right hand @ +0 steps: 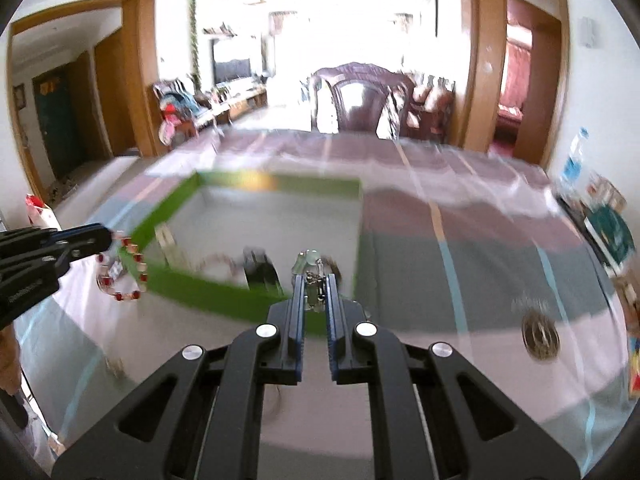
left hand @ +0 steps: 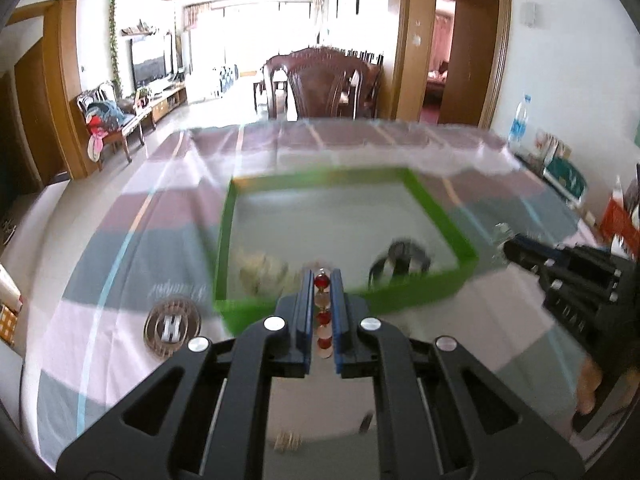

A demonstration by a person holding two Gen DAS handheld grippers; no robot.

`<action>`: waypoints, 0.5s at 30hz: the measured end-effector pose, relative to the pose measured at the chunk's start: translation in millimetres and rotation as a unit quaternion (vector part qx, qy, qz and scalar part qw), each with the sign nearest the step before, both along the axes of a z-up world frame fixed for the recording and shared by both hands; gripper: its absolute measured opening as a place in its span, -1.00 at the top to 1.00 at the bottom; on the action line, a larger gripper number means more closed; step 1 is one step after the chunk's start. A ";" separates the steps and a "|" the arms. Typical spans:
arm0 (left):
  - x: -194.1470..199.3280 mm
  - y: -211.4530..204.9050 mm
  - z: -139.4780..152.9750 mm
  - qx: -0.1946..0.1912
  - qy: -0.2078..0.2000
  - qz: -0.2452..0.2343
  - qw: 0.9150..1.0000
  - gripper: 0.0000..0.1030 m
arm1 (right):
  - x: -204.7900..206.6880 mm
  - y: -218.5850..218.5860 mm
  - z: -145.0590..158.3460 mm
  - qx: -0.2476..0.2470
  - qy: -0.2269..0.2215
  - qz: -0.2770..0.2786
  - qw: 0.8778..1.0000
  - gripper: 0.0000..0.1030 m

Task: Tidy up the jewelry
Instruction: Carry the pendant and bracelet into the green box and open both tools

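Note:
A green-walled tray [left hand: 432, 200] with a grey floor sits on the striped cloth; it also shows in the right wrist view [right hand: 168, 204]. My left gripper [left hand: 322, 276] is shut on a bracelet of red and pale beads [left hand: 322, 282] at the tray's near wall; the bracelet hangs as a loop in the right wrist view [right hand: 120, 272]. My right gripper [right hand: 314, 280] is shut on a silvery metal piece with a pale green stone [right hand: 312, 268] over the tray's near right corner. Inside the tray lie a black item [left hand: 400, 260] and a pale beaded piece [left hand: 262, 268].
A round brown coaster with an H [left hand: 172, 326] lies left of the tray; it shows in the right wrist view [right hand: 540, 334]. A small gold piece [left hand: 286, 440] lies on the cloth below my left gripper. A bottle [left hand: 520, 120] and boxes stand at the right table edge.

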State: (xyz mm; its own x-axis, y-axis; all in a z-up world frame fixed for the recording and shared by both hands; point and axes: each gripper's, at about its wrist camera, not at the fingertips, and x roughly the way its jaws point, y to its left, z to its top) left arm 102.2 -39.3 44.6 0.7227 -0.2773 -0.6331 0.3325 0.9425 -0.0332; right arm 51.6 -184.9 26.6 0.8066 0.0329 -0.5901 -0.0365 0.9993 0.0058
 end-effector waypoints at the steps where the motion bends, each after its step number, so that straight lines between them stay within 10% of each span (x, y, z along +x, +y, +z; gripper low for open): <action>1: 8.2 -5.2 2.4 -0.004 0.000 -0.004 1.000 0.84 | 9.8 2.1 2.3 0.001 -0.006 0.004 1.000 0.81; 13: 93.3 -33.0 -25.0 0.001 0.045 0.021 0.999 0.81 | 87.9 7.8 -36.5 -0.016 0.049 -0.024 0.998 0.77; 15: 95.1 -29.6 -31.6 0.004 0.049 0.031 0.998 0.36 | 86.3 8.0 -36.7 -0.021 0.050 -0.029 0.998 0.38</action>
